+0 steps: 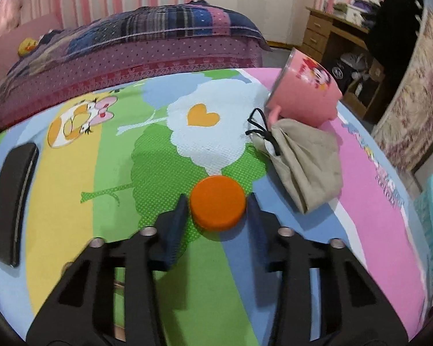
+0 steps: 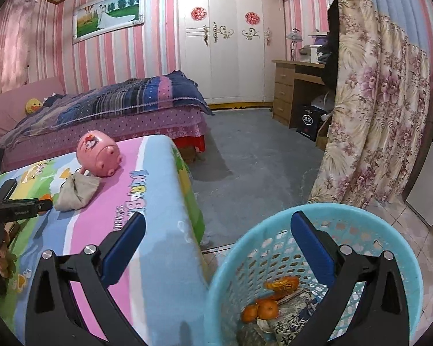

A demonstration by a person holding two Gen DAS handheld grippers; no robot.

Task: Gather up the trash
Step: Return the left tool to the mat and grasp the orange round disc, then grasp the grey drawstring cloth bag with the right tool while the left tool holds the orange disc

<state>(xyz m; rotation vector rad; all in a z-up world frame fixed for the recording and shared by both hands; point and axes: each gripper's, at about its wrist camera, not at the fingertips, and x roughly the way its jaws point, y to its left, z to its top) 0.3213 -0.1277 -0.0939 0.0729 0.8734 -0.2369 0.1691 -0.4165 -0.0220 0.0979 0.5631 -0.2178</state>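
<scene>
Table (image 1: 72,173) under a bright cartoon cloth, read left to right: black case (image 1: 13,201) at the far left edge, then orange cap (image 1: 218,203) near the middle, beige drawstring pouch (image 1: 303,161) to its right with pink pig-shaped bank (image 1: 306,95) touching the pouch behind it, and turquoise basket (image 2: 317,259) beside the table's right edge on the floor. Left hand-held gripper (image 1: 218,210) brackets the cap, fingers partly closed, one on each side; pads look touching or just short of it, so a firm hold is not confirmed. Right hand-held gripper (image 2: 216,242) hangs wide open and empty over the table edge and basket rim. Risks, as judged: cap is low and round, so pads meeting it off-centre or too high could squirt it forward toward the pouch; soft cloth may bunch under the fingertips. Cap itself: flat orange disc, smooth, plain top, lying flat. Basket already holds orange peel and paper.
</scene>
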